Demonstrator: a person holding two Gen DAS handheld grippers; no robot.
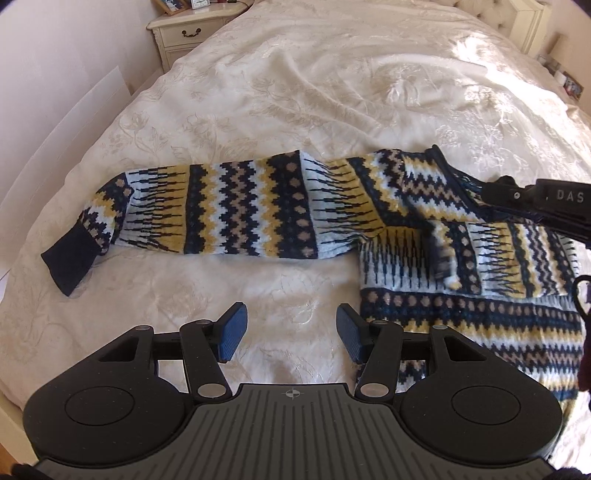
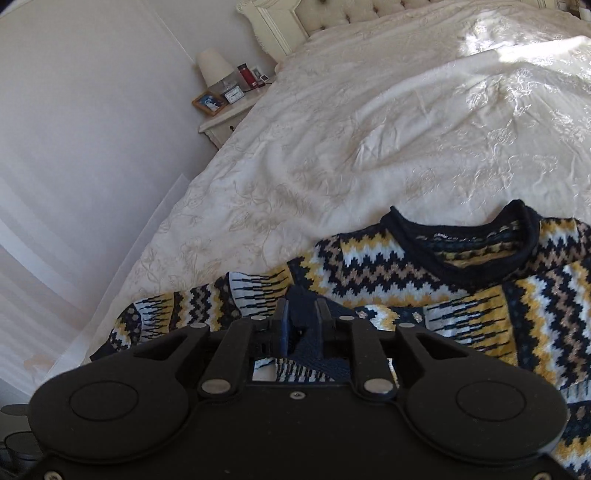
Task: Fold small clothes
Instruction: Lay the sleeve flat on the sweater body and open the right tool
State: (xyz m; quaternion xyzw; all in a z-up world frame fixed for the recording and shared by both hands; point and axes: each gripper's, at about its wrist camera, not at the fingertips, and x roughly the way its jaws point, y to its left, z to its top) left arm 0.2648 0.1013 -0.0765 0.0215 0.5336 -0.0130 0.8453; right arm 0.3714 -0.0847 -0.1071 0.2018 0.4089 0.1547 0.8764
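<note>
A knitted sweater (image 1: pixel 461 314) in navy, yellow and white zigzags lies flat on the cream bedspread (image 1: pixel 295 92). Its left sleeve (image 1: pixel 229 210) stretches straight out to the left and ends in a navy cuff (image 1: pixel 68 264). My left gripper (image 1: pixel 291 334) hovers open over bare bedspread just in front of that sleeve, beside the sweater's hem. My right gripper (image 2: pixel 302 312) is shut on the navy cuff of the other sleeve (image 2: pixel 476 321), which is drawn across the chest below the neckline (image 2: pixel 480 254). In the left wrist view the right gripper (image 1: pixel 495 195) reaches in from the right over the collar area.
A cream nightstand (image 2: pixel 225 122) with a lamp, clock, picture frame and red bottle stands by the wall at the bed's far left corner. The tufted headboard (image 2: pixel 332 14) is at the back. The bed's left edge (image 1: pixel 22 206) runs close to the outstretched cuff.
</note>
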